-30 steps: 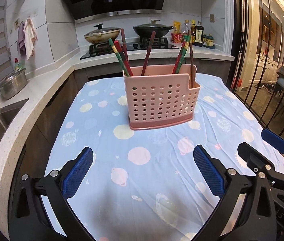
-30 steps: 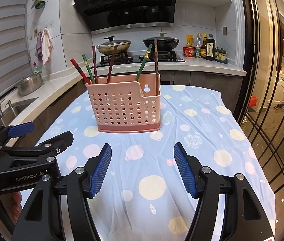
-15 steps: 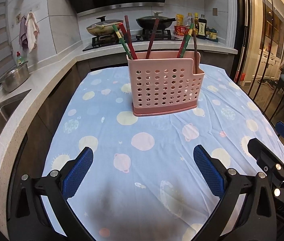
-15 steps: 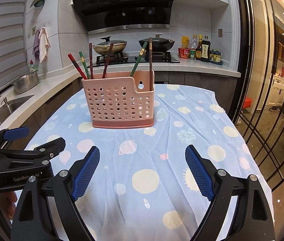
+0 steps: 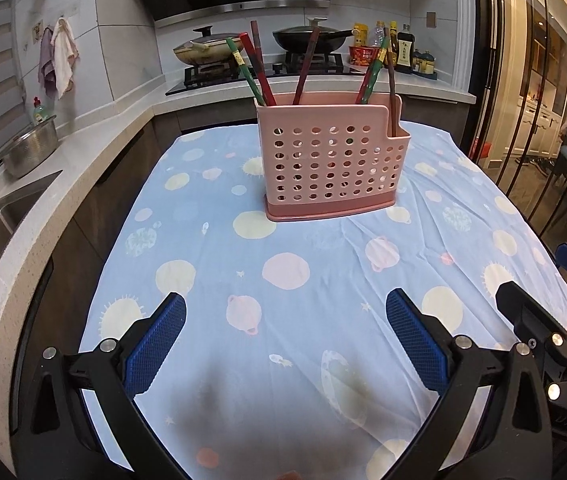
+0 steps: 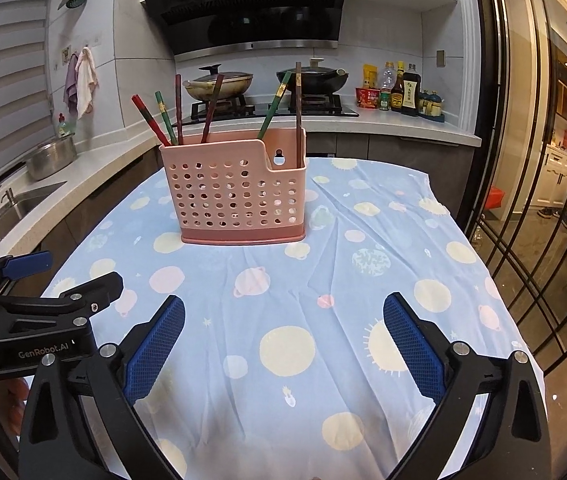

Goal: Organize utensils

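We judge the sorting all but done. Every chopstick we can see already stands in the pink holder (image 6: 239, 196), which sits upright on the cloth (image 6: 323, 280) toward the far half of the table, well ahead of both tools. Four chopsticks (image 6: 163, 120) lean in its taller left section, and a green one (image 6: 273, 110) with a dark one (image 6: 298, 112) stands in the lower right section. No loose chopstick lies anywhere on the cloth in either view, so we find nothing left to pick up, at most a retreat or a tidying of the leaning sticks.

Our left gripper (image 5: 285, 344) hovers low over the near cloth, its jaws spread wide and empty. Our right gripper (image 6: 283, 342) does the same, its jaws having just been opening to their widest, with nothing between them. The two tools sit side by side, near each other at the table's near edge.

Around us, the counter (image 5: 95, 148) curves along the left with a sink (image 5: 11, 212) and a steel pot (image 5: 31, 148). Behind the holder, a stove (image 6: 267, 108) carries two lidded pans, with sauce bottles (image 6: 399, 90) to its right. Glass doors (image 6: 531, 160) close the right side. Nothing stands between us and the holder; only wrinkles in the cloth cross the path.
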{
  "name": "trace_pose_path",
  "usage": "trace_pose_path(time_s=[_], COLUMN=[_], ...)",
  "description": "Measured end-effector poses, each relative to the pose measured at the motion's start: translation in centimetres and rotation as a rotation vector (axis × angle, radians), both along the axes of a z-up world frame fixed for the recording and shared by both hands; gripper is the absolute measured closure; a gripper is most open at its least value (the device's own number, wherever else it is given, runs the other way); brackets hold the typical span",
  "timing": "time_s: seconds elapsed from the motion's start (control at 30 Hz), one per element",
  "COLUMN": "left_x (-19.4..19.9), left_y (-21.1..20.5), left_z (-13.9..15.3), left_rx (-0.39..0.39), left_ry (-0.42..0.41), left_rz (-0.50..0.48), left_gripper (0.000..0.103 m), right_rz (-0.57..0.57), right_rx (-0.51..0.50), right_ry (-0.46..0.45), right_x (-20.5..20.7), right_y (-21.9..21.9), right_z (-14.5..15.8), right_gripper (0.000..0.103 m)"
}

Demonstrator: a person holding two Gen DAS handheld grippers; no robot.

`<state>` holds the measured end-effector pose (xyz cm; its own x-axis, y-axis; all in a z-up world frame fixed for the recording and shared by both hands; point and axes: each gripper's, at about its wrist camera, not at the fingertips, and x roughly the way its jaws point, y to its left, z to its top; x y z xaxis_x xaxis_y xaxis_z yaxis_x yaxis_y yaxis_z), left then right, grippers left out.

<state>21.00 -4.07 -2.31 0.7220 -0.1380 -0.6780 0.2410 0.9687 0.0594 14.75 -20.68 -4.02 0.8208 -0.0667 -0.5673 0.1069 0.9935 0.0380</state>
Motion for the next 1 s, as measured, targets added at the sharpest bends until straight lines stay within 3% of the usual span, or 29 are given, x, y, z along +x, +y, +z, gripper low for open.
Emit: trace_pose_path(time_s=[1.0], left_x=[-0.12], left_y=[0.23], left_z=[-0.58], left_rx=[0.001], left_ry=[0.009], left_rz=[0.036], left_gripper=[0.007], right_rz=[-0.005], right_rx=[0.013], right_ry=[0.025], right_x=[0.25], right_y=[-0.07], right_z=[-0.51], right_gripper=[0.007])
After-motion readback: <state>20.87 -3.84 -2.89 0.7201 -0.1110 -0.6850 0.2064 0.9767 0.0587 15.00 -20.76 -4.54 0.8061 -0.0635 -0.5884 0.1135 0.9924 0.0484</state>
